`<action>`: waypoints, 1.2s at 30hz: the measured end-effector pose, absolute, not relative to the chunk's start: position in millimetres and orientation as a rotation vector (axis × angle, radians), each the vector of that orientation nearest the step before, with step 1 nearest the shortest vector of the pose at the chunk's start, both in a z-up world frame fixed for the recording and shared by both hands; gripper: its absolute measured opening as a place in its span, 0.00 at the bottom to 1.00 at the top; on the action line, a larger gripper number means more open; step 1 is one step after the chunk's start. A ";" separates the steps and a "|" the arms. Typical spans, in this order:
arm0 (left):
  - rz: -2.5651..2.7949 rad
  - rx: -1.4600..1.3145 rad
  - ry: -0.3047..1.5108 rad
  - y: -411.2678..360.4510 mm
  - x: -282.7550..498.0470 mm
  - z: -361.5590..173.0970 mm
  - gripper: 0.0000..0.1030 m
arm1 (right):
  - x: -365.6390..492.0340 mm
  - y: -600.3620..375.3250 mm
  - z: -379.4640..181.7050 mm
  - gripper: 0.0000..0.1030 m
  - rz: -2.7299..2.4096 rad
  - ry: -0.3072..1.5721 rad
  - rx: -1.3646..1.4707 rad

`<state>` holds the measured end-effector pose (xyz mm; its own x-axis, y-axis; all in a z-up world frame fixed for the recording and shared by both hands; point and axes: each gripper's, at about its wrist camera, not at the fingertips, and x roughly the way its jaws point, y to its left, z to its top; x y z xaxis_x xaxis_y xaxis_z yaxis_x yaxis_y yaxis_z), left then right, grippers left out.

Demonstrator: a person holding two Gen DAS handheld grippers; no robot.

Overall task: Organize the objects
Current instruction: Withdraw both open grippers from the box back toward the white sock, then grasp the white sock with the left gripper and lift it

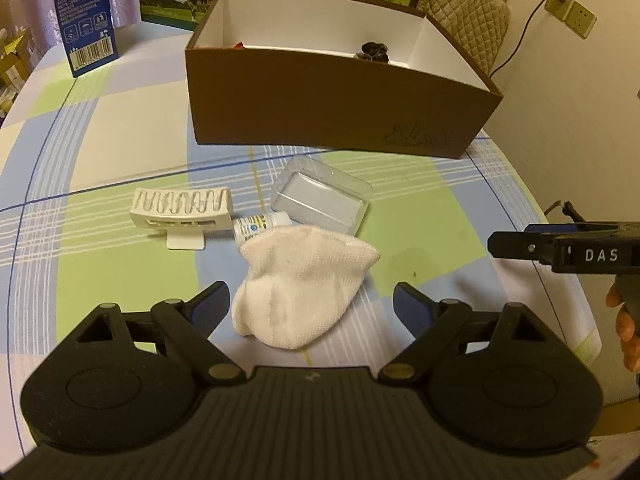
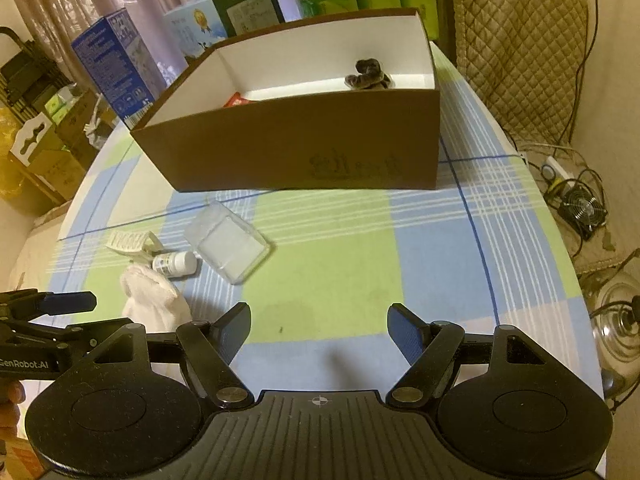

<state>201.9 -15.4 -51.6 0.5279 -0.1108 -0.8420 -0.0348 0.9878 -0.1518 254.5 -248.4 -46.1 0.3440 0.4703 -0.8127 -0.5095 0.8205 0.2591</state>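
You've got the open brown cardboard box with the white lining (image 1: 332, 108) as your target, and it's partly filled: a dark crumpled bundle (image 2: 370, 75) sits toward its far right corner and a red-and-white packet (image 2: 239, 100) peeks over the near wall at its left end. So I'd call this under way, not finished. Four things wait on the checked tablecloth in front of the box: the white knitted sock (image 1: 300, 288), the small white pill bottle (image 1: 260, 227), the clear plastic tray (image 1: 320, 200) and the white slotted plastic rack (image 1: 182, 210). Your left gripper (image 1: 310, 300) hangs spread wide, nothing in it, just short of the sock. Your right gripper (image 2: 320, 326) is spread and empty too, over bare cloth.
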 end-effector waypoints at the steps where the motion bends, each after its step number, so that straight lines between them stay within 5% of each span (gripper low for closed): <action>1: -0.049 -0.154 1.017 -16.3 202.3 -53.6 0.84 | 254.8 -249.9 -46.9 0.70 0.633 1.044 -0.041; 20: -0.053 -0.037 1.025 -28.0 226.4 -94.0 0.81 | 257.0 -267.9 -56.3 0.70 0.544 1.079 -0.013; 23: -0.051 -0.025 1.025 -27.2 228.9 -97.2 0.76 | 257.7 -269.9 -57.9 0.70 0.534 1.083 -0.011; 31: -0.039 -0.002 1.009 -19.9 227.5 -96.2 0.44 | 261.1 -266.2 -60.7 0.70 0.536 1.094 -0.015; 36: -0.051 0.002 1.005 -19.2 222.0 -90.4 0.38 | 261.9 -260.1 -60.9 0.70 0.552 1.094 -0.024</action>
<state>222.0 -19.2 -90.4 0.5346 -0.0416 -0.8441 0.0434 0.9988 -0.0218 261.9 -260.1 -60.9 0.3387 0.4123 -0.8458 -0.4354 0.8655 0.2475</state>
